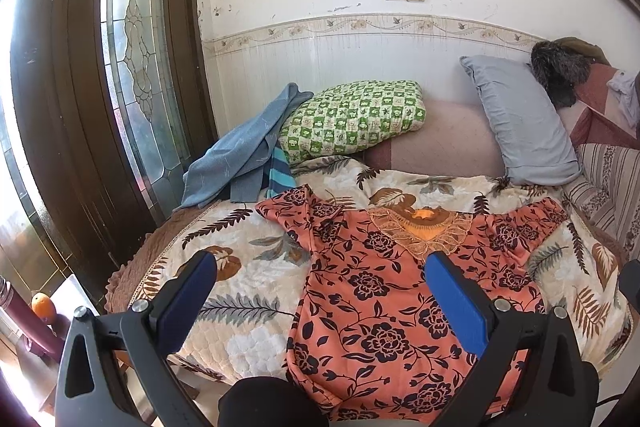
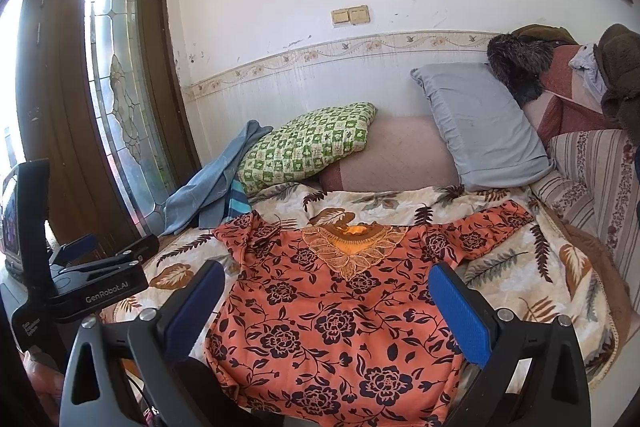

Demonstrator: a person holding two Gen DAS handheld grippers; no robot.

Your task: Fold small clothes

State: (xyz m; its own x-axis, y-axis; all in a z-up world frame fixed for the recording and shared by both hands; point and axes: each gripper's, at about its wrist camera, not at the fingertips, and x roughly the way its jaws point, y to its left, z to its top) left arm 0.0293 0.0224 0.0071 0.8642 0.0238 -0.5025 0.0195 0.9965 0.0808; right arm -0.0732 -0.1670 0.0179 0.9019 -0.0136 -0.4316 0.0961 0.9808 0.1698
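Left wrist: one floral blouse [image 1: 384,307], three pillows.

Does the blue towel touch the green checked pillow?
Touching. In the left wrist view the blue towel lies draped over the left end of the green checked pillow, with no gap between them.

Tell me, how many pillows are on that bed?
2: a green checked pillow near the door side, against the wall, and a grey pillow leaning further right. Others may lie hidden under the clothes piled at far right.
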